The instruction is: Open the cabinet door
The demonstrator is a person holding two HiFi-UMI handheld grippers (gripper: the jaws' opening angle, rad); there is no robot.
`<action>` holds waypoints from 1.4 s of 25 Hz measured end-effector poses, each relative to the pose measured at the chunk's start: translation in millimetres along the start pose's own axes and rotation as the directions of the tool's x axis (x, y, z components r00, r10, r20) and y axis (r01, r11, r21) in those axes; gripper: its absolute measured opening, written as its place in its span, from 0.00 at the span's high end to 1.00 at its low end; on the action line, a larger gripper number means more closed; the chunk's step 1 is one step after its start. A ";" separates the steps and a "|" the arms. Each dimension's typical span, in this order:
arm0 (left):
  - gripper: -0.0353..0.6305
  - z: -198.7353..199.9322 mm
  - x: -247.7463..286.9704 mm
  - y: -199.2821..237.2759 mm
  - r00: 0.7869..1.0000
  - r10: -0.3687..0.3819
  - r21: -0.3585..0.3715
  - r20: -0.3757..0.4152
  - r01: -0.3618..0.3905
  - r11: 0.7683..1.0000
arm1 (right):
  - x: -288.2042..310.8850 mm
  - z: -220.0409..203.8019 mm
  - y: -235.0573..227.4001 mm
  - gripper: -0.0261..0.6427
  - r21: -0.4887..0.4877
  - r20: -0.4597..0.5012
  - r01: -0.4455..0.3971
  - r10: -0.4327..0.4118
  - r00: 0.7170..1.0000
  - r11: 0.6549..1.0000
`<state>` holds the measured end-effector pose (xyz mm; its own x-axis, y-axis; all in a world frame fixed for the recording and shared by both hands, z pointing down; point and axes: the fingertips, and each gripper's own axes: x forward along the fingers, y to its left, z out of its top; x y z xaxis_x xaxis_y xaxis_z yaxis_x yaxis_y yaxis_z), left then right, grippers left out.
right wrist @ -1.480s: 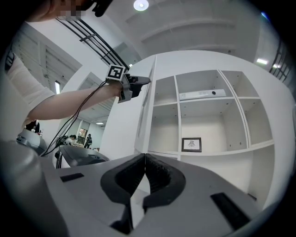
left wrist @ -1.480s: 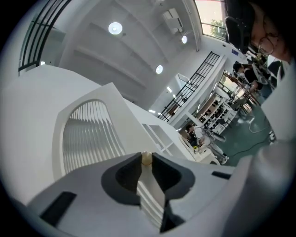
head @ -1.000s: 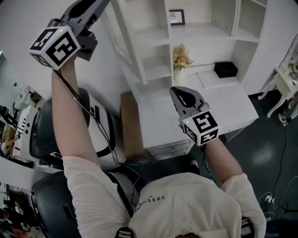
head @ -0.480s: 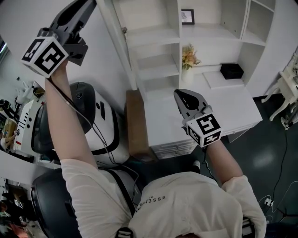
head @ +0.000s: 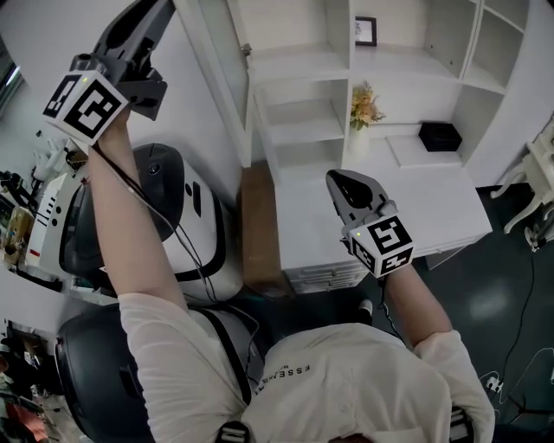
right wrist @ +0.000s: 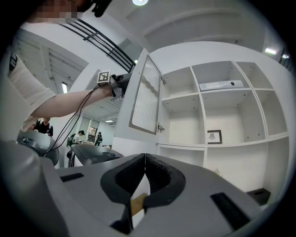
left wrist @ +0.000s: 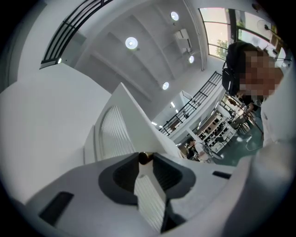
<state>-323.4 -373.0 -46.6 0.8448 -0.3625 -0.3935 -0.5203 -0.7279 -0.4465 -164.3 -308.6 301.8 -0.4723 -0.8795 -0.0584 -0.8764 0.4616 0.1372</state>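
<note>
The white cabinet door (head: 218, 78) stands swung wide open, edge-on in the head view; in the right gripper view its louvred panel (right wrist: 145, 95) shows. My left gripper (head: 158, 7) is raised at the top left, at the door's free edge. In the left gripper view its jaws (left wrist: 145, 159) are closed on a small brass knob (left wrist: 145, 158), with the door's edge (left wrist: 150, 196) running between the fingers. My right gripper (head: 348, 183) hovers level over the white desk, shut and holding nothing. In its own view the tips (right wrist: 145, 155) meet.
Open white shelves hold a small framed picture (head: 365, 30), a vase of flowers (head: 363, 108) and a black box (head: 440, 136). A white desk top (head: 424, 203) lies below. A brown cardboard box (head: 260, 225) and a white-and-black machine (head: 177, 216) stand left of the desk.
The left gripper has moved left with the knob, and the door has swung further away from the shelves. The right gripper has barely shifted.
</note>
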 end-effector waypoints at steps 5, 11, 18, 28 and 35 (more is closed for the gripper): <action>0.82 -8.7 5.0 2.3 0.998 0.055 0.028 -0.030 -0.054 0.998 | 2.7 -2.7 -0.6 0.94 0.005 -0.012 -0.017 0.017 1.000 1.000; 0.69 10.7 -13.8 5.9 0.987 0.158 0.029 0.001 -0.158 0.987 | 4.9 3.0 14.0 0.94 0.001 -0.001 -0.063 0.063 0.998 0.998; 0.69 13.6 -73.7 -40.2 0.955 0.286 0.167 -0.077 -0.271 0.948 | -13.0 0.4 53.0 0.94 -0.025 0.027 -0.161 0.161 0.987 0.987; 0.69 -46.1 -93.5 -144.1 0.896 0.425 0.216 -0.131 -0.392 0.894 | -43.9 -16.1 39.8 0.94 0.022 0.023 -0.193 0.192 0.981 0.981; 0.79 -127.7 -119.9 -236.7 0.871 0.405 0.105 -0.277 -0.392 0.914 | -74.5 -19.1 25.2 0.94 0.028 0.063 -0.192 0.190 0.980 0.981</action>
<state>-285.6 -231.6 208.9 0.5596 -0.7722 -0.3009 -0.8197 -0.4623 -0.3382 -149.4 -233.6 328.6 -0.6351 -0.7668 -0.0933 -0.7718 0.6249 0.1177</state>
